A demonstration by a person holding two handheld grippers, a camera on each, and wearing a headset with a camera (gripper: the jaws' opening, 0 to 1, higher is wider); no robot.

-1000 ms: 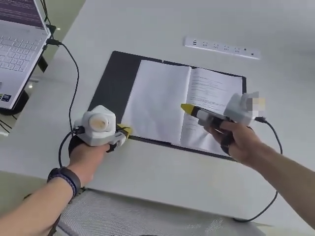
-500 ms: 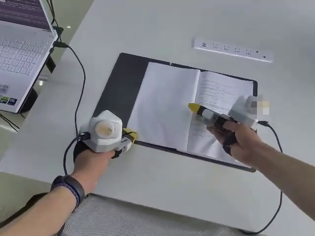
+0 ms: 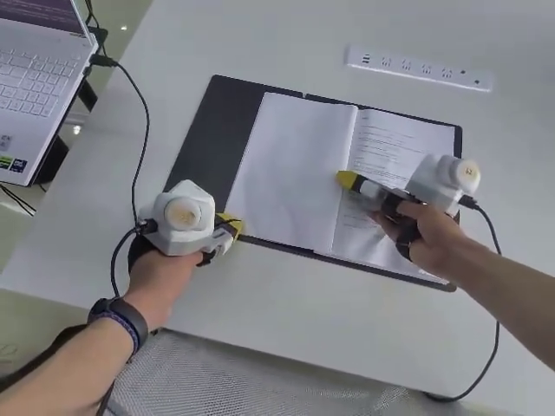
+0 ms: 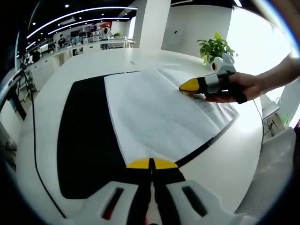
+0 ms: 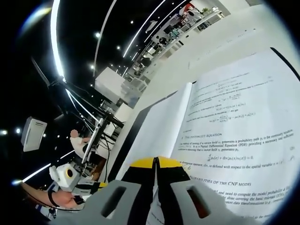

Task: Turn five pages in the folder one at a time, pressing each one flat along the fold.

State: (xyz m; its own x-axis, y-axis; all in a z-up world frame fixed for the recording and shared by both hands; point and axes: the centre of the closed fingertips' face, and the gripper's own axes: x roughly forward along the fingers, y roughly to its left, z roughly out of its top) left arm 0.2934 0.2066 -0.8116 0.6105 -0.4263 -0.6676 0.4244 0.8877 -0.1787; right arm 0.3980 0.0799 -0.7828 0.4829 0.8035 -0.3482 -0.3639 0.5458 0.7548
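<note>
Right tool level, tip beside folder's fold.

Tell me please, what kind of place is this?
Probably an open-plan office: a white desk with a laptop and a power strip, and long ceiling lights over rows of other desks.

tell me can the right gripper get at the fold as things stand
Likely yes: the right gripper, jaws shut, sits right beside the fold, over the printed page, with nothing lying between them.
</note>
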